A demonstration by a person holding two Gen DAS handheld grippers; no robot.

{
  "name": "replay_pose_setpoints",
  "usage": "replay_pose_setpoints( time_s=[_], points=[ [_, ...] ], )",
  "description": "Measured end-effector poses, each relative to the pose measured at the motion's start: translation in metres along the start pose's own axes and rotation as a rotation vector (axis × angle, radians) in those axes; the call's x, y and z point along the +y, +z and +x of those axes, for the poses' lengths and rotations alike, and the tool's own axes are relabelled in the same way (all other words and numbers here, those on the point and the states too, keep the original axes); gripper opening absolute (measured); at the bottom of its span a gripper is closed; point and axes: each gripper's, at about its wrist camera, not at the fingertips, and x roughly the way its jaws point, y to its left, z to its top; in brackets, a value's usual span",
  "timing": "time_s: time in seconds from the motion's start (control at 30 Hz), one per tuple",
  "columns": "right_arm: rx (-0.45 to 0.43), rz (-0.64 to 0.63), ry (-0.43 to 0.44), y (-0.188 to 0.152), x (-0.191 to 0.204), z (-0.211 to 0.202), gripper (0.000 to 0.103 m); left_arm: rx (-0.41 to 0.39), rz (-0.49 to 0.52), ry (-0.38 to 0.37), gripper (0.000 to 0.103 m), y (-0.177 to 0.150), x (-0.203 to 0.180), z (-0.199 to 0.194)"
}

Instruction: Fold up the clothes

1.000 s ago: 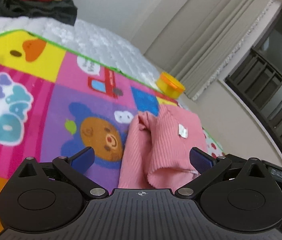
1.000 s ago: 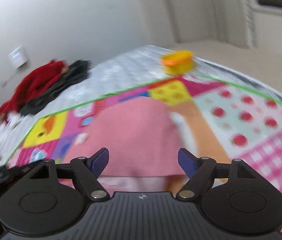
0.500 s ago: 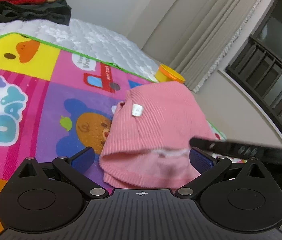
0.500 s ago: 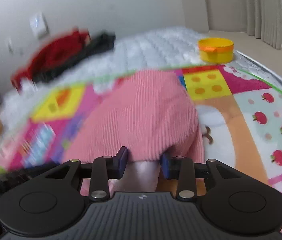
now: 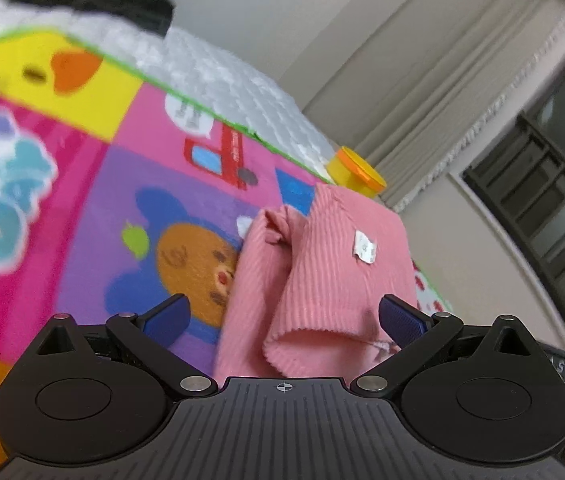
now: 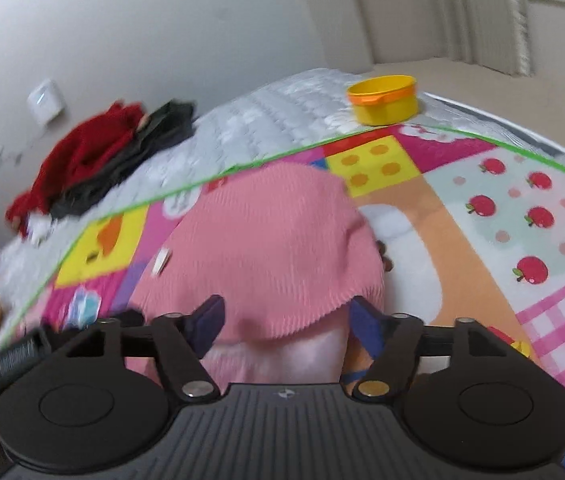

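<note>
A pink ribbed garment [image 5: 318,276] with a small white tag lies bunched and partly folded on a colourful play mat [image 5: 82,184]. My left gripper [image 5: 282,318] is open, its blue fingertips on either side of the garment's near folded edge. In the right wrist view the same pink garment [image 6: 266,248] fills the middle, and its near hem lies between the open fingers of my right gripper [image 6: 286,320]. I cannot tell if the fingers touch the cloth.
A yellow tub with an orange rim [image 6: 384,98] stands on the white quilted mattress [image 6: 282,108] beyond the mat; it also shows in the left wrist view [image 5: 356,172]. A pile of red and black clothes [image 6: 98,160] lies at the mattress's far end by the wall. Curtains hang behind.
My right gripper was nearly shut on the garment's hem half a second ago and has opened. The garment has dropped back into a bunched fold in front of my left gripper.
</note>
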Motion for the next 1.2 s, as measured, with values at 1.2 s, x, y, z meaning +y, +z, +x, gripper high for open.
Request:
replay_pose_setpoints(
  time_s=[1.2],
  points=[
    [0.252,-0.288,0.068,-0.019,0.037,0.058,0.048,0.083,0.089,0.054,0.069,-0.005,-0.003,0.012]
  ],
)
